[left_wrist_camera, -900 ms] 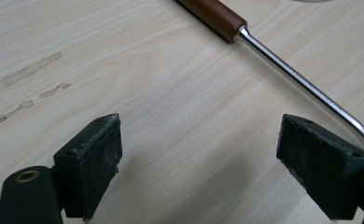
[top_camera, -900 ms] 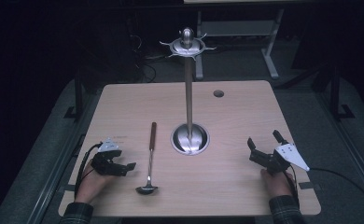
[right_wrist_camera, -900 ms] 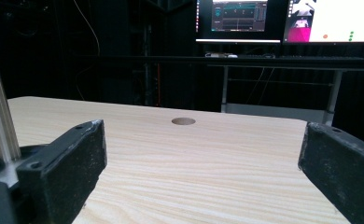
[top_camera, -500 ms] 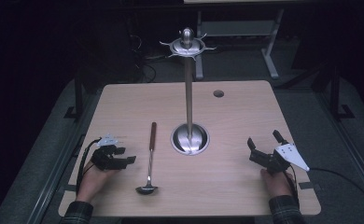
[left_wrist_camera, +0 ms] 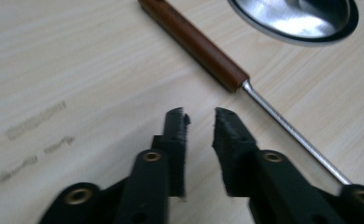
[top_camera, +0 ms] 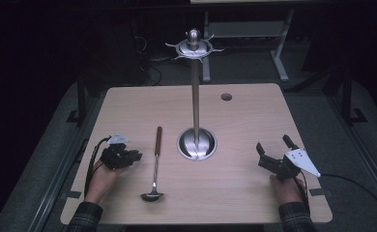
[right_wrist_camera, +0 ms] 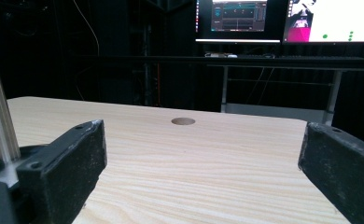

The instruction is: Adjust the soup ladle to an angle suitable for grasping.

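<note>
Resting at table [top_camera: 254, 193] 8 o'clock: left gripper [top_camera: 134, 155], jaws nearly closed, empty, ladle [top_camera: 154, 164] just beside. At 4 o'clock: right gripper [top_camera: 274, 151], spread wide, empty. Centre: stand [top_camera: 195, 101].

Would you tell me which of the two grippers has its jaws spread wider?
The right gripper: its jaws stand far apart, while the left gripper shows only a narrow gap.

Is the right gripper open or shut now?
Open: the right gripper has its jaws spread wide, with bare table between them and nothing held.
</note>
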{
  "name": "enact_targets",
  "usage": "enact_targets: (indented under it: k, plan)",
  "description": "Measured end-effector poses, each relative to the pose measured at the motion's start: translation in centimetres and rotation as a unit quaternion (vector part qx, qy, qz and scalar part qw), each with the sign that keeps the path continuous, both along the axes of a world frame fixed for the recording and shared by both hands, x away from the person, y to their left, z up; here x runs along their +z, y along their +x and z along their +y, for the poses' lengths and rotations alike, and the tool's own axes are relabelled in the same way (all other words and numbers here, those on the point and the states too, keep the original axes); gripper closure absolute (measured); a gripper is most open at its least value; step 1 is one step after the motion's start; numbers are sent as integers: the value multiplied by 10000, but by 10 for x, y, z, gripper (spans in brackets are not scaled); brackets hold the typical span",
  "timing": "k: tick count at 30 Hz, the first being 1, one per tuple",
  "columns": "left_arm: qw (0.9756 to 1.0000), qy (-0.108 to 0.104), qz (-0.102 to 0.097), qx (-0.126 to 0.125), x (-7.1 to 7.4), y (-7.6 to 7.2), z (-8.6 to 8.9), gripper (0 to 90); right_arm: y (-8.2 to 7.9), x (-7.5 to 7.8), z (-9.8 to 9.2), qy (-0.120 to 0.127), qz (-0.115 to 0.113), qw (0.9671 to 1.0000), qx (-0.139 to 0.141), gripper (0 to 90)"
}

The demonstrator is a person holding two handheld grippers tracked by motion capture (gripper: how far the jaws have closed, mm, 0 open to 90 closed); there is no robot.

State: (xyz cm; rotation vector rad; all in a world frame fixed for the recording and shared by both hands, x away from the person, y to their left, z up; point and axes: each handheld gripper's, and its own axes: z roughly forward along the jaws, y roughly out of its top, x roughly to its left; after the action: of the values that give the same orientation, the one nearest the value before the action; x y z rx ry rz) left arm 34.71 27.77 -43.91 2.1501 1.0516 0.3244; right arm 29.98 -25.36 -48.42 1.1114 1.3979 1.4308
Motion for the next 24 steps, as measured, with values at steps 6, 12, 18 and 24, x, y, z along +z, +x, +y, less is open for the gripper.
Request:
enact_targets:
  k: [6, 12, 18, 24]
  plan:
    - [9998, -99, -118, -115, 9, 9, -8, 900, 0, 0, 0, 2, 0, 10000, 1, 2]
    - [9997, -81, -198, -152, 11, 21, -17, 900, 0, 0, 0, -2, -7, 10000, 7, 2]
    - [9994, -244, -240, -38, 4, 36, -26, 900, 0, 0, 0, 1, 3, 10000, 9, 2]
    - [9996, -246, -169, 14, -5, 48, -33, 900, 0, 0, 0, 0, 0, 10000, 7, 2]
